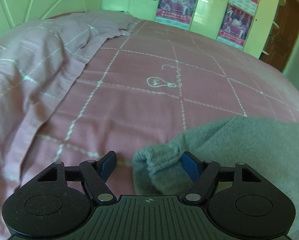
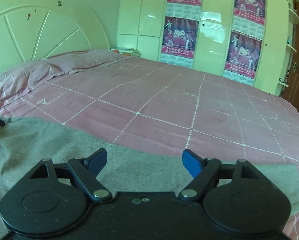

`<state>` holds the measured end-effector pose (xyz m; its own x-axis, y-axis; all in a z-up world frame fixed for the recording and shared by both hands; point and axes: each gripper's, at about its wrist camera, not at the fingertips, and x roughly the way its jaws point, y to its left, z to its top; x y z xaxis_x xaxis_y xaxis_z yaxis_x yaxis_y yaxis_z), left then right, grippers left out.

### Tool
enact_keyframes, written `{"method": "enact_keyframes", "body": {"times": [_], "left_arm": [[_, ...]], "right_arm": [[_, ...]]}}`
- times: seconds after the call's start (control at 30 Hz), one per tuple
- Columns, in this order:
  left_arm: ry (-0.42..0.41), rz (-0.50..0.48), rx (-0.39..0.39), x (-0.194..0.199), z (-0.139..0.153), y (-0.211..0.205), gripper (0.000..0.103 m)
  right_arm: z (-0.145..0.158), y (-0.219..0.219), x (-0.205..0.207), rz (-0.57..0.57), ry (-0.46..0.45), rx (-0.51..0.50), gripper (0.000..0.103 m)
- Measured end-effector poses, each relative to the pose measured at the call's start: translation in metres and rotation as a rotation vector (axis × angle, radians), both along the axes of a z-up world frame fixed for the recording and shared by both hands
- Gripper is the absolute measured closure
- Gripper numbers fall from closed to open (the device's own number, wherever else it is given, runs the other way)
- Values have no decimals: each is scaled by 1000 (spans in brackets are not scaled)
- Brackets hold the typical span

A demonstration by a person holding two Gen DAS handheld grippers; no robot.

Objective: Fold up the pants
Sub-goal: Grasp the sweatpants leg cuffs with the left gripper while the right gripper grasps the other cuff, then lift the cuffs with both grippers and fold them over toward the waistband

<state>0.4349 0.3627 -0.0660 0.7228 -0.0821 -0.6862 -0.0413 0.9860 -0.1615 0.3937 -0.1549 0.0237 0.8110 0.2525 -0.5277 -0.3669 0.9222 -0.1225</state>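
Grey pants lie on the pink bed sheet. In the left wrist view my left gripper is open, with a bunched cuff end of the pants between its blue fingers, against the right finger. In the right wrist view the pants spread flat under and in front of my right gripper, which is open and empty just above the fabric. The pants' far edge runs diagonally across the sheet.
A crumpled pink duvet lies at the left. A pillow sits by the white headboard. Wardrobe doors with posters stand behind the bed. Books rest on a bedside surface. A brown door is at the right.
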Motion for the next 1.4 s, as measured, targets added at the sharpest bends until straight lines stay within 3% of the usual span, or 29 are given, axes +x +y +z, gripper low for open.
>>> {"method": "enact_keyframes", "body": {"times": [0.03,0.1,0.17,0.37,0.6,0.63,0.67,0.7,0.77,0.83,1.0,1.17,1.27,1.4], "left_arm": [[7,-11,-3,6,-2,-2,30],[17,-79,-8,11,-3,-10,60],[13,-116,16,11,0,-16,73],[12,-154,-38,7,-2,-5,74],[9,-194,9,16,-10,-11,71],[10,-192,12,17,-11,-12,71],[7,-195,17,17,-11,-13,74],[2,-207,27,17,-11,-15,76],[-8,-219,44,17,-10,-18,81],[-31,-217,65,14,-5,-20,82],[-194,-236,130,-15,35,-21,83],[-377,-294,222,-60,82,-33,83],[-463,-323,253,-97,101,-41,83],[-536,-385,398,-156,105,-62,83]], "right_arm": [[-4,2,7,17,10,-8,29],[-13,7,24,49,26,-48,32],[-19,11,42,78,46,-81,38],[-36,11,90,191,157,-172,55],[-54,28,109,345,216,-305,58],[-54,30,112,355,239,-304,65],[-54,34,112,367,254,-304,86],[-55,39,109,377,246,-341,95],[-56,47,105,373,241,-380,103],[-49,45,104,343,238,-357,103],[3,20,74,325,160,-242,103],[57,0,12,345,53,-225,103],[72,-11,-35,366,15,-243,103],[68,-23,-108,395,-10,-291,103]]}}
